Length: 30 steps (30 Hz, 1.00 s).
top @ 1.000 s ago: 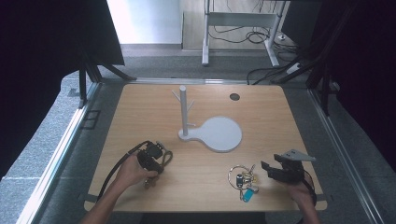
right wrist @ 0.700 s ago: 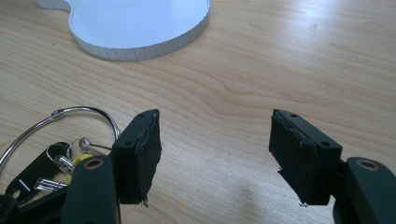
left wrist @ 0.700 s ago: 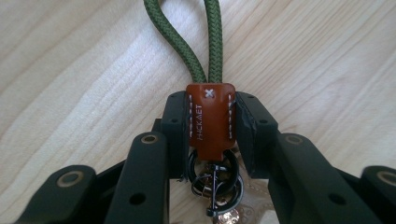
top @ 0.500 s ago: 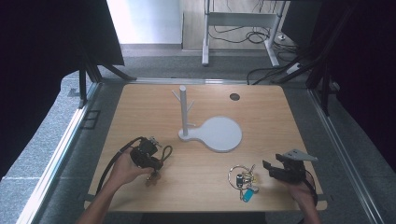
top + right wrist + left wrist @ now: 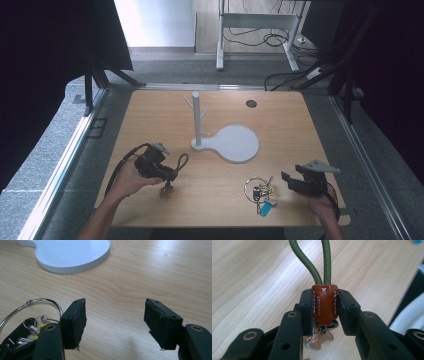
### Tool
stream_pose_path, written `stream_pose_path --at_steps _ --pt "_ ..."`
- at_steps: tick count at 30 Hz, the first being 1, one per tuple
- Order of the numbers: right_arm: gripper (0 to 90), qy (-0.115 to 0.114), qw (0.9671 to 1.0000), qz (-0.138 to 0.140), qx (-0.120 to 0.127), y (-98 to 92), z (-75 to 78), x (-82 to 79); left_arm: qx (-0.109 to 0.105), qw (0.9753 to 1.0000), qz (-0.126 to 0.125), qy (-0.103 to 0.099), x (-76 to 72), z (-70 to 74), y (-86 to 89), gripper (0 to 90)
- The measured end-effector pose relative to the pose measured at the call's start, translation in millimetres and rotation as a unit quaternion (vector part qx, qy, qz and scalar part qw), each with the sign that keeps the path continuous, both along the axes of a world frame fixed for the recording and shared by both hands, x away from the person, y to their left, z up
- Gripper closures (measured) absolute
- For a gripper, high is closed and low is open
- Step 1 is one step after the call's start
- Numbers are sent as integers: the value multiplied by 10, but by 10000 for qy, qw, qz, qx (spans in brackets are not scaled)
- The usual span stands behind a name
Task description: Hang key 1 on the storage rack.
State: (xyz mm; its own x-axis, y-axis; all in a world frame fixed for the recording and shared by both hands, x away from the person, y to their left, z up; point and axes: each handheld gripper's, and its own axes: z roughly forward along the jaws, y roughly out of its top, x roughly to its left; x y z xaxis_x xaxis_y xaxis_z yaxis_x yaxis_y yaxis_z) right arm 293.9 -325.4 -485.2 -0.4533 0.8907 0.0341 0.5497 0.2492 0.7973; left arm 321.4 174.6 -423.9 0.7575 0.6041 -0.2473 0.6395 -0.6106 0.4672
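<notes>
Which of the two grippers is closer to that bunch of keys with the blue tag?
The right gripper is closer, open just beside the key bunch. The left gripper is farther off across the table, shut on a green-corded key fob.

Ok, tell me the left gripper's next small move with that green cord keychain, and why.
Probably lift it and carry it toward the white peg stand. The left gripper is shut on the brown leather tab of the keychain, its green cord loop sticks out free ahead, and the keys hang low by the table. The stand's pegs are bare.
</notes>
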Motion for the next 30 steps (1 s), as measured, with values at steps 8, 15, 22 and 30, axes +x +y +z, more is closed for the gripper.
stream_pose_path --at_steps 8,15,22,30 --pt "343 -15 10000 -27 4 -18 -2 -3 -337 9993 -18 -133 34 152 39 676" --pt "343 -3 10000 -39 11 -23 -5 -2 -555 9983 -19 -202 92 255 90 676" --pt "344 -2 10000 -41 10 -21 -10 0 -631 9977 13 -256 120 311 117 676" --pt "344 15 10000 -44 21 -30 -7 -2 -587 9980 36 -246 164 345 140 676"
